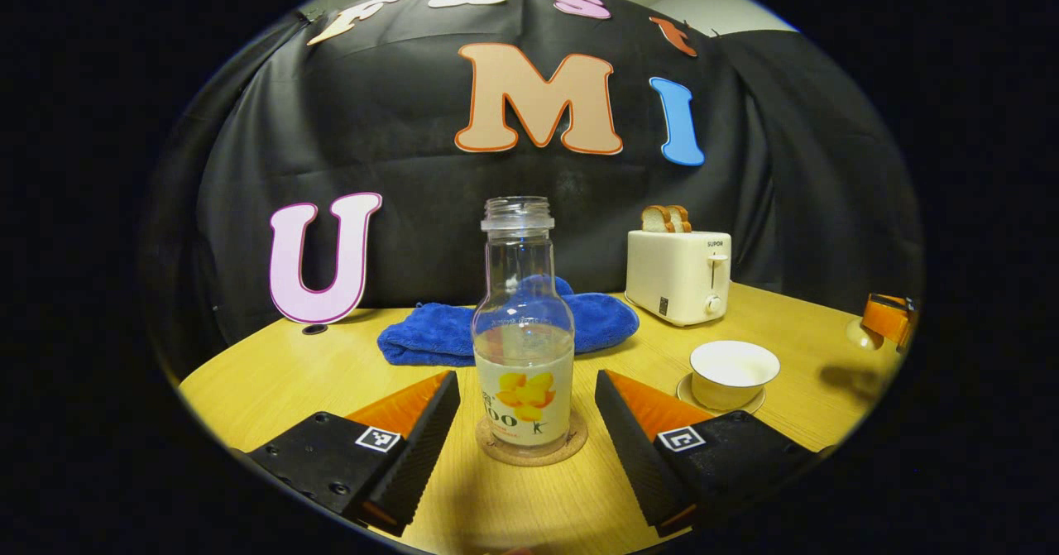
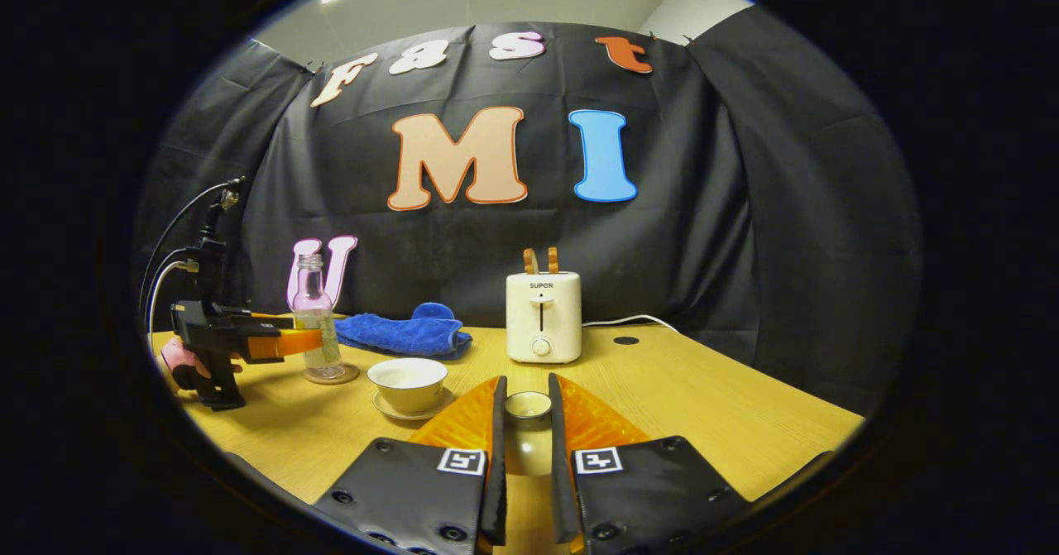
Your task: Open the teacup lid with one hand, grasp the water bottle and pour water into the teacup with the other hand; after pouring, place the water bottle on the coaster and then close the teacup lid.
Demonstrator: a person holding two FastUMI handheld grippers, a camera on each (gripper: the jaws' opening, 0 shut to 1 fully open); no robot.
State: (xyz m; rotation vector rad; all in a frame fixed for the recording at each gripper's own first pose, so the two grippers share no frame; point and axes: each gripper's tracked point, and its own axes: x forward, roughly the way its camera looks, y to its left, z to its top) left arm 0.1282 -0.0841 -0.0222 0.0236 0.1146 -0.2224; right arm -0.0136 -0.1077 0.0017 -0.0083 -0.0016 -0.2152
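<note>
A clear water bottle (image 1: 523, 340), uncapped and part full, stands upright on a round cork coaster (image 1: 571, 447). My left gripper (image 1: 525, 380) is open, with a finger on each side of the bottle and a gap at both. The white teacup (image 1: 734, 371) sits uncovered on its saucer (image 1: 685, 391), right of the bottle. In the right gripper view, my right gripper (image 2: 527, 383) is shut on the teacup lid (image 2: 527, 406), held above the table to the right of the teacup (image 2: 408, 381). The bottle (image 2: 317, 319) and left gripper (image 2: 285, 342) show at the left there.
A cream toaster (image 1: 678, 275) with bread slices stands at the back right of the wooden table (image 1: 273, 381). A folded blue towel (image 1: 430, 336) lies behind the bottle. A gloved hand (image 2: 184, 365) holds the left gripper near the table's left edge.
</note>
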